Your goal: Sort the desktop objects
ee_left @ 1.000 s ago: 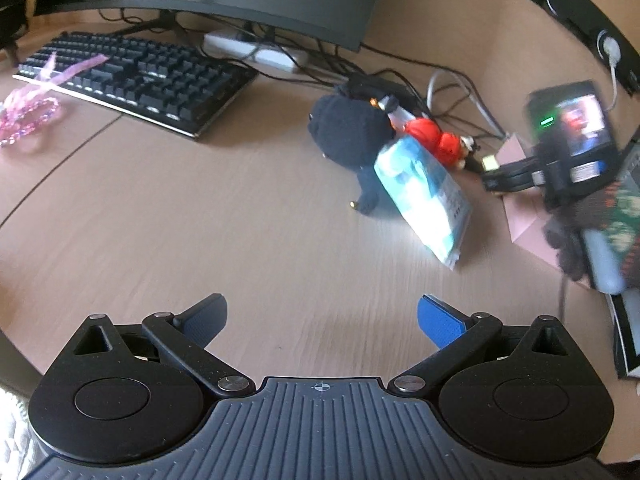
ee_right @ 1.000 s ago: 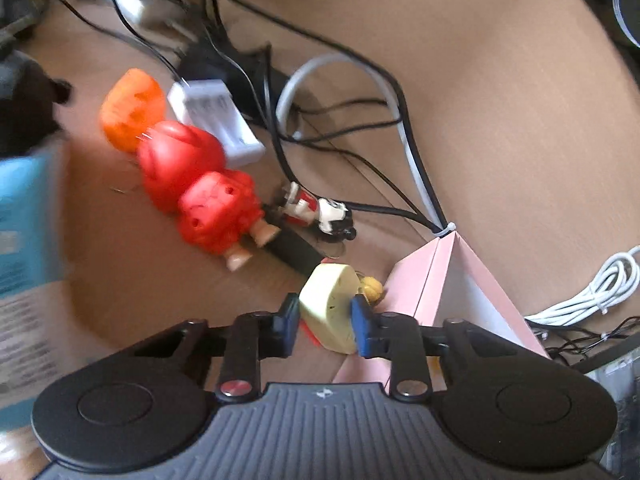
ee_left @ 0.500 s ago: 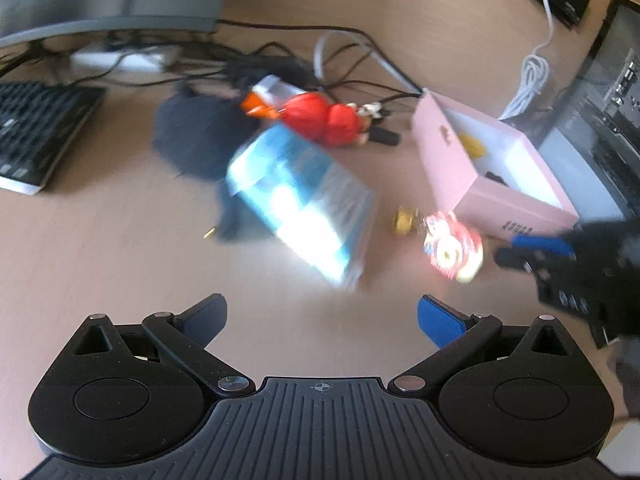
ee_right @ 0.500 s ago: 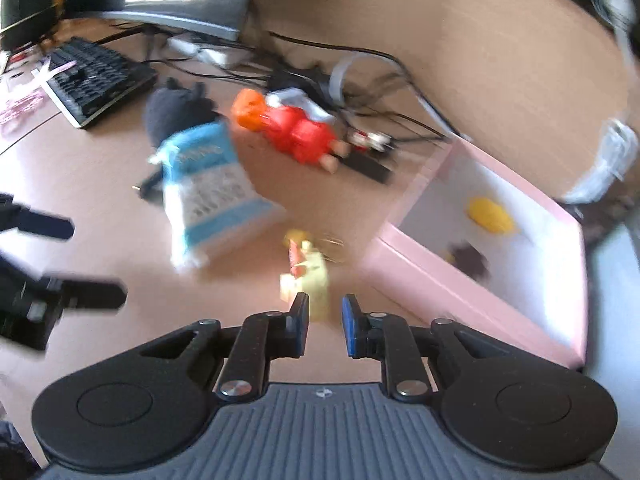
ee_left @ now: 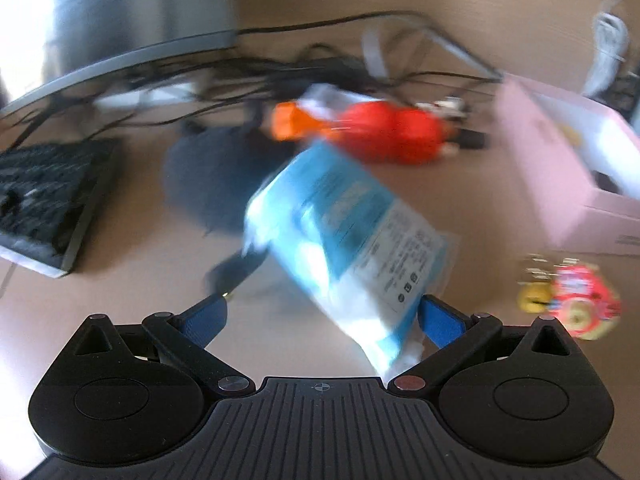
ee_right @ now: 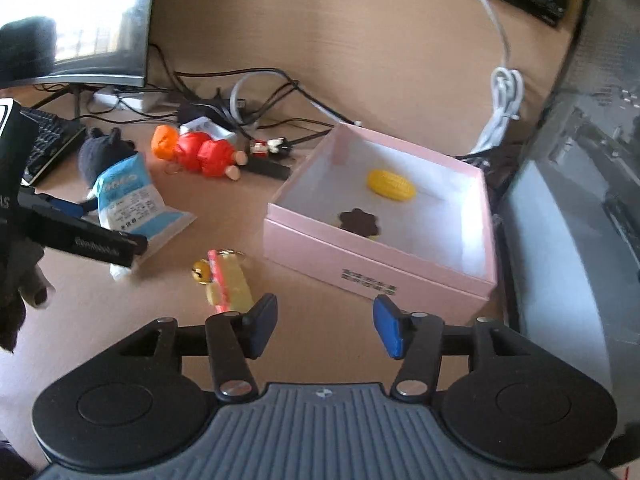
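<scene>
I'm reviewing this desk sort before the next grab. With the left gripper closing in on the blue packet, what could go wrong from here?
The left gripper has its jaws wide open with only a corner of the blue packet between them; a pinch there may slip off. The packet leans against the black plush, which may get dragged along. The keychain charm lies outside the pink box, just ahead of the open right gripper, and could get knocked.

One open pink cardboard box point(ee_right: 362, 256) is counted ahead of the right hand-held gripper point(ee_right: 325, 330), with two small pieces inside: one yellow oval point(ee_right: 391, 185) and one dark brown flower shape point(ee_right: 359, 221). On the counter point(ee_right: 168, 320), to the left, are counted one blue-and-white plastic packet point(ee_right: 132, 200), one black plush toy point(ee_right: 100, 152), one red-and-orange figure point(ee_right: 200, 154), one yellow-and-red keychain charm point(ee_right: 226, 282) and one small black-and-white figure point(ee_right: 268, 146).
</scene>
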`<state>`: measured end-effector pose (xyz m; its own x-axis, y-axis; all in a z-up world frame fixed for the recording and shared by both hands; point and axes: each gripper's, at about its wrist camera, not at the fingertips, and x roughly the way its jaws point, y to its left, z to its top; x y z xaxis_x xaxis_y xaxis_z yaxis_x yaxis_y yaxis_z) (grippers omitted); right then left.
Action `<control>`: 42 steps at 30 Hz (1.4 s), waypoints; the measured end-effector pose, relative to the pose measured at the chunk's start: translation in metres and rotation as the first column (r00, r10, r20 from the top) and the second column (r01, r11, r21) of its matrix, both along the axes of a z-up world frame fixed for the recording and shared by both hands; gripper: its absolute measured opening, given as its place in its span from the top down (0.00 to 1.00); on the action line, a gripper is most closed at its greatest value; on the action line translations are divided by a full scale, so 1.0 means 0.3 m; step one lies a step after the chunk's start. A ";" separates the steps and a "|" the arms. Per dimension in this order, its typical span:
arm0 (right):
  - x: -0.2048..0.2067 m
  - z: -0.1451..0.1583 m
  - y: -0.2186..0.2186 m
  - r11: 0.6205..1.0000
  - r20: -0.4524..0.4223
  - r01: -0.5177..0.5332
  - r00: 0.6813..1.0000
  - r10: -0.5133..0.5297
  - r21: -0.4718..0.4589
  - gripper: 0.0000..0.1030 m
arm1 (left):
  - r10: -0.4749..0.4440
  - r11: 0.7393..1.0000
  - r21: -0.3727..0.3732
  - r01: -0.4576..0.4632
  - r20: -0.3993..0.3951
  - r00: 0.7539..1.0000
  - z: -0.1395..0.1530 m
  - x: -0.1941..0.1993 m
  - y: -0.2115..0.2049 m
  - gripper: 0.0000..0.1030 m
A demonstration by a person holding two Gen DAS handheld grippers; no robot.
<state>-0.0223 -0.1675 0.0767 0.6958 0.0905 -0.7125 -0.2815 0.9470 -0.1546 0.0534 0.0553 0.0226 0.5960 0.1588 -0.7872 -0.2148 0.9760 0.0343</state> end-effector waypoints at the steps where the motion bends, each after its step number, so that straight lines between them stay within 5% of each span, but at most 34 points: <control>1: 0.001 -0.001 0.010 1.000 -0.005 -0.019 1.000 0.019 0.008 0.47 | 0.035 0.999 0.010 -0.035 0.001 0.999 0.004 -0.013 0.028 0.00; 5: 0.030 -0.027 0.096 0.991 -0.027 -0.133 0.991 0.133 0.016 0.47 | 0.130 0.990 -0.055 -0.130 0.005 0.991 0.026 -0.087 0.132 0.00; 10: 0.073 -0.015 0.201 0.969 -0.007 -0.245 0.969 0.245 0.020 0.47 | 0.088 0.989 -0.123 -0.086 0.014 0.996 0.040 -0.207 0.147 0.00; 17: 0.336 0.057 0.368 0.933 -0.052 -0.348 0.934 0.353 0.087 0.38 | 0.114 0.979 -0.173 -0.109 0.022 0.993 0.074 -0.338 0.137 0.00; 20: 0.439 0.010 0.488 0.911 -0.019 -0.406 0.914 0.406 -0.070 0.37 | 0.142 0.976 -0.175 -0.133 0.043 0.989 0.103 -0.396 0.142 0.00; 26: 0.593 -0.146 0.666 0.807 -0.090 -0.505 0.859 0.504 -0.306 0.37 | 0.258 0.950 -0.189 -0.248 0.031 0.966 0.121 -0.510 0.177 0.00; 31: 0.609 -0.208 0.695 0.745 -0.129 -0.545 0.831 0.542 -0.385 0.50 | 0.306 0.933 -0.201 -0.297 0.011 0.952 0.103 -0.561 0.200 0.00; 36: 0.484 -0.136 0.648 0.787 -0.148 -0.570 0.822 0.551 -0.237 0.50 | 0.269 0.938 -0.233 -0.259 0.015 0.963 0.087 -0.550 0.188 0.00; 42: 0.329 -0.083 0.531 0.868 -0.319 -0.473 0.808 0.496 0.154 0.50 | 0.115 0.960 -0.260 -0.106 0.018 0.993 0.075 -0.496 0.119 0.00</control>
